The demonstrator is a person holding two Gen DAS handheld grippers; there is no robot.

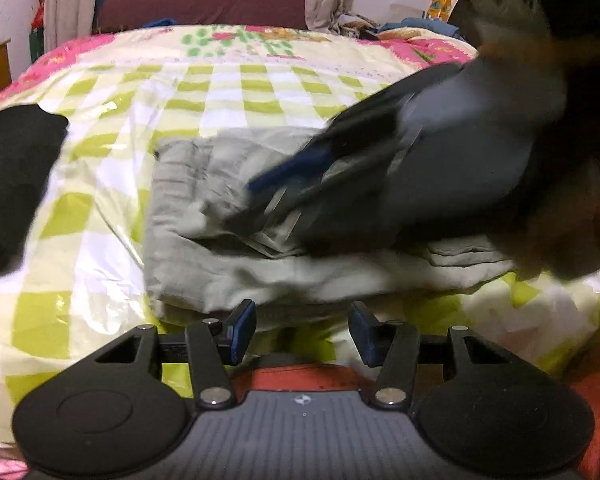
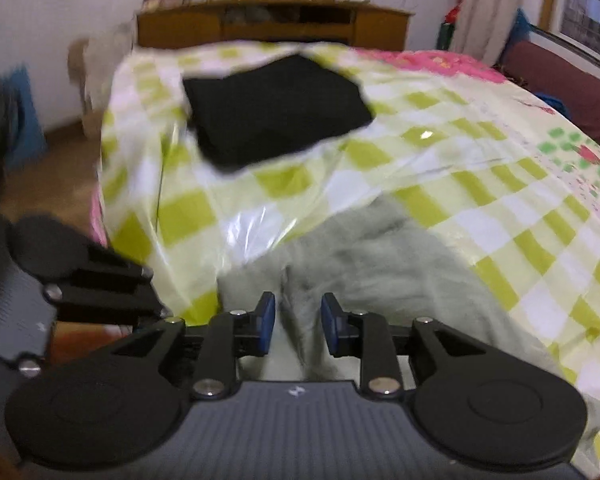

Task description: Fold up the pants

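Both grippers angled down over grey pants [image 1: 228, 264]: left [image 1: 302, 334] apart, right [image 2: 299, 326] seemingly apart, empty.

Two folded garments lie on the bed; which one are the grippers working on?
The grey-green pants, right under both grippers. The black garment lies apart, untouched, farther along the bed.

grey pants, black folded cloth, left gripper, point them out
grey pants [image 1: 204, 264], left wrist view, near folded layer
black folded cloth [image 2: 276, 108], right wrist view, middle of top face
left gripper [image 1: 302, 330], left wrist view, between its fingertips
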